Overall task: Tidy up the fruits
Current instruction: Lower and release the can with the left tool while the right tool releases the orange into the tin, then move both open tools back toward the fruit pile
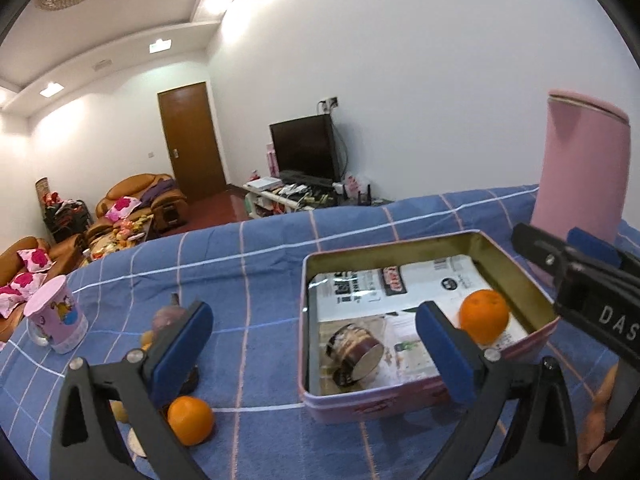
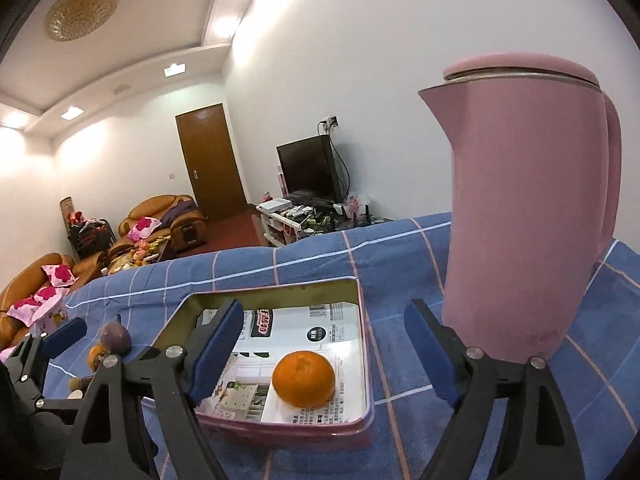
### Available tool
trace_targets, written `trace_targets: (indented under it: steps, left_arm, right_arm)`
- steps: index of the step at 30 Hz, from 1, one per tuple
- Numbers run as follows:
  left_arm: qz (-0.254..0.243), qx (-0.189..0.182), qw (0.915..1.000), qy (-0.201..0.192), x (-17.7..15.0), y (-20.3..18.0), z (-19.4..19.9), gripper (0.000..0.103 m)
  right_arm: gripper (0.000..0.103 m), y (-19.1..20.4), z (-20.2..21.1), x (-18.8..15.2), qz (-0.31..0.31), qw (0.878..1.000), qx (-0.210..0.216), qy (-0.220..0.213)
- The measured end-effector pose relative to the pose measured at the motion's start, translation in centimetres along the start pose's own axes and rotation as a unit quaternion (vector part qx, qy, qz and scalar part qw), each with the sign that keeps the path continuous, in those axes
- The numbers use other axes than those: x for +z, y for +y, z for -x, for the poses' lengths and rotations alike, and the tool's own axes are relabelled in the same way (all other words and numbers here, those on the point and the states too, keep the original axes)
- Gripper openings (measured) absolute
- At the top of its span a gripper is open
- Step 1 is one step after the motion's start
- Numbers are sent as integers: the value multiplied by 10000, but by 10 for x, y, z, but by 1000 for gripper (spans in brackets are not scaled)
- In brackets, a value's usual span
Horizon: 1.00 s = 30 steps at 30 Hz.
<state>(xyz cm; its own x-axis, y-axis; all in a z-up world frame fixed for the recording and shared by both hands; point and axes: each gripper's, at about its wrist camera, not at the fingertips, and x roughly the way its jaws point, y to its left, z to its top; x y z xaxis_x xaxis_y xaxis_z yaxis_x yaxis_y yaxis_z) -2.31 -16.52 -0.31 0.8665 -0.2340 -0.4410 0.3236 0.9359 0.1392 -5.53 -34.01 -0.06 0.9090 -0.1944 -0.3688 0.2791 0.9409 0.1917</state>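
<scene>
A pink tin box (image 1: 432, 394) (image 2: 366, 360) lined with printed paper sits on the blue checked cloth. One orange (image 1: 484, 314) (image 2: 304, 378) lies inside it, with a small dark round can (image 1: 354, 354) on its side. My left gripper (image 1: 316, 358) is open and empty, over the box's left edge. Another orange (image 1: 190, 420) lies on the cloth by its left finger, with a purple fruit (image 1: 168, 314) (image 2: 115, 338) and smaller fruits behind. My right gripper (image 2: 324, 354) is open and empty, just above the orange in the box.
A tall pink kettle (image 2: 528, 216) (image 1: 580, 184) stands close behind and right of the box. A pink printed cup (image 1: 56, 314) stands at the far left of the cloth. The table's far edge (image 1: 280, 216) drops to a living room.
</scene>
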Motion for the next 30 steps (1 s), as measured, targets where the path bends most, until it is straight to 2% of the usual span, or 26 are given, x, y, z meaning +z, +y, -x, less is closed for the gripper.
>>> trace_targets:
  steps: [10,21,26,30]
  left_arm:
    - [55,209,9998,-51,-13,20,13,103]
    - [232,174,9996,40,-22,45,21,103]
    - [296,158,9994,78,-25,56,24,103]
    - [300,169,9993,108,-28,65,25,103]
  right_arm:
    - [84,6,13,-3,16,9989,-400,-223]
    - [84,34,20,-17,-109,9999,-109,40]
    - [84,52,26,-21,118,9998,-169,-33]
    - [84,59,28,-25,21,10000,-86,13]
